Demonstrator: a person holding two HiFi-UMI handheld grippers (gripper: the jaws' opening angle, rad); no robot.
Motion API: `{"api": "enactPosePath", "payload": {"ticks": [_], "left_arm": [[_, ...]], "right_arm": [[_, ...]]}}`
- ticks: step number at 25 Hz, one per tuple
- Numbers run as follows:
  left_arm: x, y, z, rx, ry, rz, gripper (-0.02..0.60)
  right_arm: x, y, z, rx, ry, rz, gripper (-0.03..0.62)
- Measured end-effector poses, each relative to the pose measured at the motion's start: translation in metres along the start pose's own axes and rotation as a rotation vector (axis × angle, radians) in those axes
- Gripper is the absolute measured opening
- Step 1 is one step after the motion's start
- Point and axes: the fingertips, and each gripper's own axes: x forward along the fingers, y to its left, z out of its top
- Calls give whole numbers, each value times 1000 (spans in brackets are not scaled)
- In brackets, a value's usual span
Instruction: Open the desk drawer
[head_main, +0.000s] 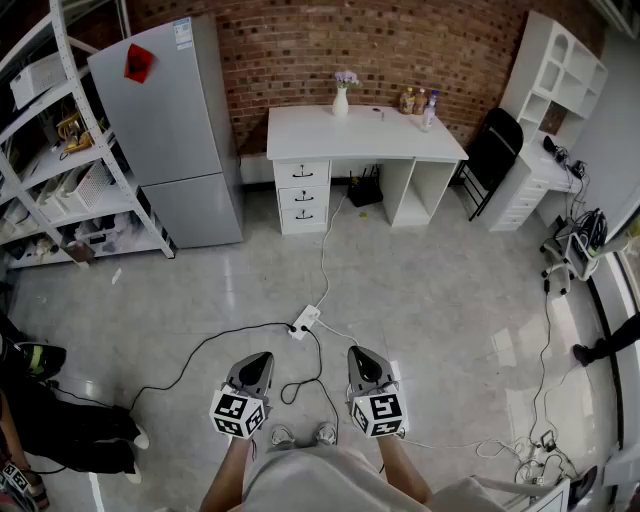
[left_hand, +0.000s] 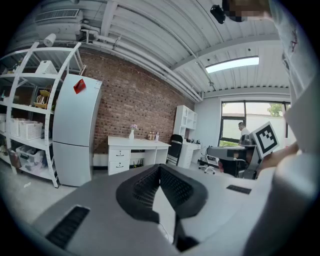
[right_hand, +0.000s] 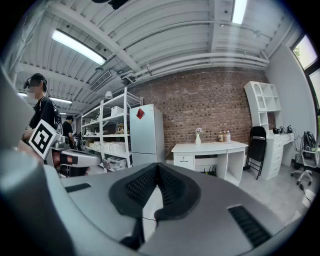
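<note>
We are at the approach, the left gripper and right gripper low in the frame with jaws together on nothing, well apart from the shut desk drawers at upper centre, so next we should walk closer and part jaws to pull one open.

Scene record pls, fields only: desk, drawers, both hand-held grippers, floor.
desk: white desk against brick wall
drawers: three-drawer stack at the desk's picture-left end, all closed
left hand-held gripper: shut, empty, far from desk
right hand-held gripper: shut, empty, far from desk
floor: power strip and cables between grippers and desk
task: not started
</note>
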Motion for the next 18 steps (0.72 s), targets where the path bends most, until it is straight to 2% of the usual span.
{"api": "enactPosePath", "payload": {"ticks": [10,14,18], "left_arm": [[12,-13,2,4,-8,31,12],[10,-19,-4,-7,-1,54,12],[12,-25,-19,-22,18,55,12]], "right_arm": [[-5,-17,-1,-6,-9,49,17],[-8,-17,-3,14,-28,112,17],[-6,-20,-11,14,-16,117,17]]}}
